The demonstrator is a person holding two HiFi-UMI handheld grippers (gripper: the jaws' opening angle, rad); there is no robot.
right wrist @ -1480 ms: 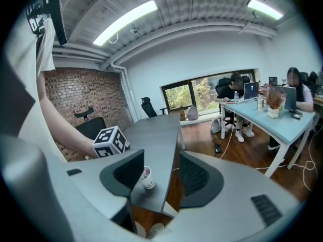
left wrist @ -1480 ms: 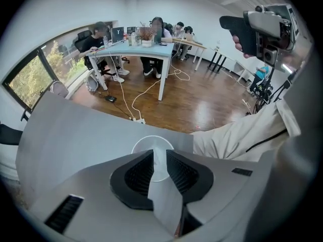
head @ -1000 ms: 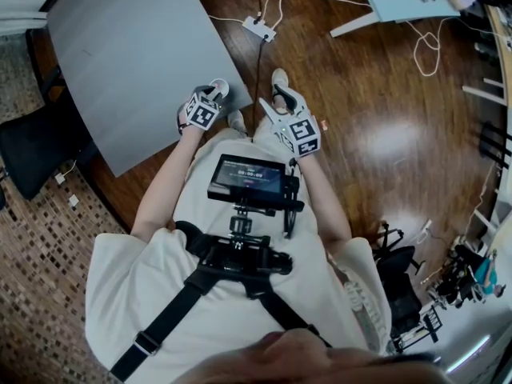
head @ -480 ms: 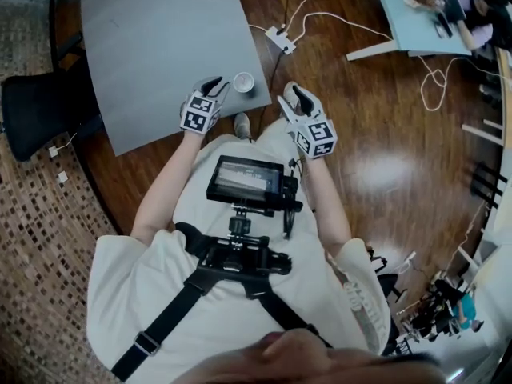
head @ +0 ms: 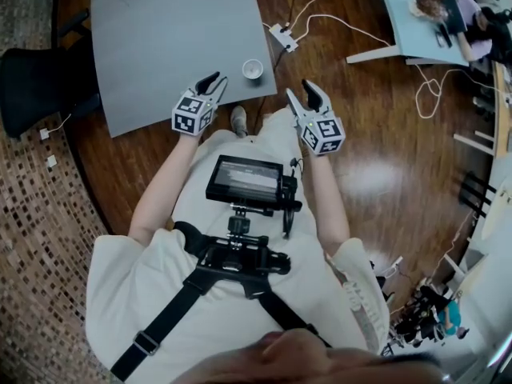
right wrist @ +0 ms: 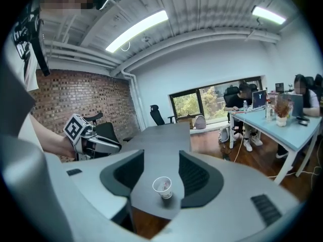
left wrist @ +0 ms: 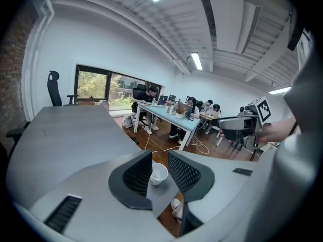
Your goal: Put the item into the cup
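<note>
A small white paper cup (head: 253, 69) stands near the corner of the grey table (head: 160, 38). It shows between the jaws in the left gripper view (left wrist: 158, 174) and in the right gripper view (right wrist: 163, 187). I cannot tell whether anything lies inside it. My left gripper (head: 211, 82) hovers over the table's near edge, left of the cup and apart from it, open and empty (left wrist: 159, 158). My right gripper (head: 310, 94) hangs over the wooden floor to the cup's right, open and empty too (right wrist: 161, 158). No loose item shows.
A black office chair (head: 36, 94) stands left of the table. A power strip (head: 282, 37) with white cables lies on the wooden floor beyond the cup. A light blue desk (head: 416, 22) with people seated at it is at the far right. A screen (head: 248, 181) hangs on my chest.
A second ago my left gripper's tips were at the cup; now they are drawn back to its left. Both grippers have spread apart, and the view has shifted so the table sits higher.
</note>
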